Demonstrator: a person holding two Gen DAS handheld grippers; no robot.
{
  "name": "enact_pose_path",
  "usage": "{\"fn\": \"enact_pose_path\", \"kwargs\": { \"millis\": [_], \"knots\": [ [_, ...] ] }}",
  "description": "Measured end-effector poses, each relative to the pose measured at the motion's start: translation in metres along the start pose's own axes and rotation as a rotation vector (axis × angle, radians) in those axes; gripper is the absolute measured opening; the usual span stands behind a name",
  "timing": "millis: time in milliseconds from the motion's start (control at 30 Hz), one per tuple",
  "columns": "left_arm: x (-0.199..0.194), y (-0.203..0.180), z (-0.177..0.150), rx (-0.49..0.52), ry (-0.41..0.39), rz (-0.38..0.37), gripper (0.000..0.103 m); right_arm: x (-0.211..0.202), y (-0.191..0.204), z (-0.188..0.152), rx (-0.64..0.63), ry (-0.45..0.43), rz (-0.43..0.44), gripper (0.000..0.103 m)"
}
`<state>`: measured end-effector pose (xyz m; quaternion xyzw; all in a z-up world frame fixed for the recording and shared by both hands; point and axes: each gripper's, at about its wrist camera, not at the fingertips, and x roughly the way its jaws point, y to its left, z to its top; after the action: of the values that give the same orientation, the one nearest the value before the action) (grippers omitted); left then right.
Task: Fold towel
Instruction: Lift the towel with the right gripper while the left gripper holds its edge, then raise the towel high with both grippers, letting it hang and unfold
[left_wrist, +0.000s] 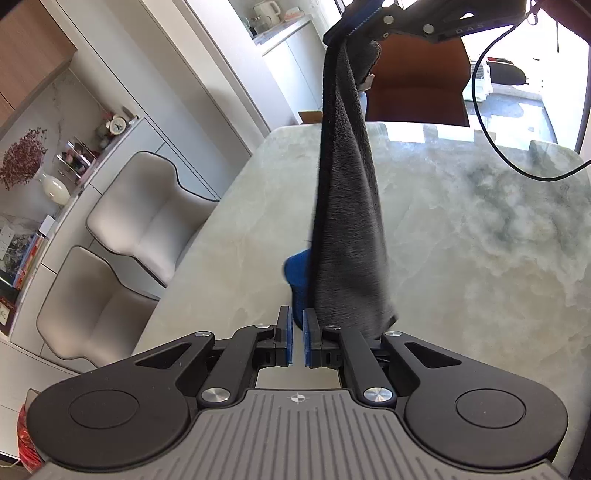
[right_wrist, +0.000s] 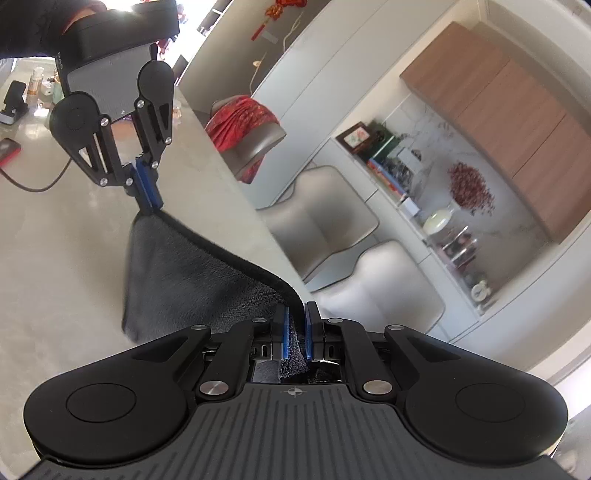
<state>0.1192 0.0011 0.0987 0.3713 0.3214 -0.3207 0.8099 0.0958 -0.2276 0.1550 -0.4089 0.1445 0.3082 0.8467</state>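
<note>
Your left tool (left_wrist: 297, 338) is clenched on one corner of the dark grey towel (left_wrist: 351, 236); the right-wrist view shows this at upper left, where the blue pads (right_wrist: 147, 186) pinch the cloth with no gap. In the left-wrist view the pads at lower centre stand nearly together, with the towel running up from beside them toward the top of the frame.

Your right tool (right_wrist: 295, 334) is grasping the opposite corner: towel fabric (right_wrist: 192, 280) fills the narrow slot between its pads at lower centre. In the left-wrist view that tool (left_wrist: 354, 27) appears at top centre with the cloth hanging from it.

The towel spans between both tools, lifted above the pale marble desk (left_wrist: 480, 229). Its free portion sags in a triangular drape at left centre of the right-wrist view.

Two light padded chairs (left_wrist: 147, 218) stand along the desk's edge, at left in the left-wrist view.
</note>
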Motion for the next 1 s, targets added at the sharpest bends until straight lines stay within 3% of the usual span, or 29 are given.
{"fn": "enact_pose_path", "kwargs": {
  "millis": [233,300,367,433,600,833,1000],
  "knots": [
    [0.006,-0.022,-0.007,-0.143,-0.103,-0.182,0.012,-0.001,-0.001,0.014,-0.016,-0.009,-0.006,0.008],
    [0.016,-0.032,-0.012,-0.213,-0.141,-0.223,0.022,-0.002,0.004,0.014,-0.019,-0.005,0.002,0.008],
    [0.029,-0.041,-0.019,-0.291,-0.178,-0.244,0.047,-0.005,0.008,0.014,-0.021,-0.001,0.007,0.008],
    [0.038,-0.047,-0.024,-0.334,-0.196,-0.233,0.056,-0.007,0.011,0.013,-0.021,0.004,0.013,0.008],
    [0.052,-0.042,-0.034,-0.351,-0.174,-0.112,0.057,-0.013,0.014,0.012,-0.032,0.007,0.020,0.008],
    [0.061,-0.002,-0.035,-0.390,-0.214,-0.183,0.067,-0.021,0.025,0.009,-0.069,0.008,0.034,0.008],
    [0.080,-0.009,-0.020,-0.236,-0.213,-0.183,0.067,-0.028,0.032,0.006,-0.099,0.017,0.046,0.008]
  ]
}}
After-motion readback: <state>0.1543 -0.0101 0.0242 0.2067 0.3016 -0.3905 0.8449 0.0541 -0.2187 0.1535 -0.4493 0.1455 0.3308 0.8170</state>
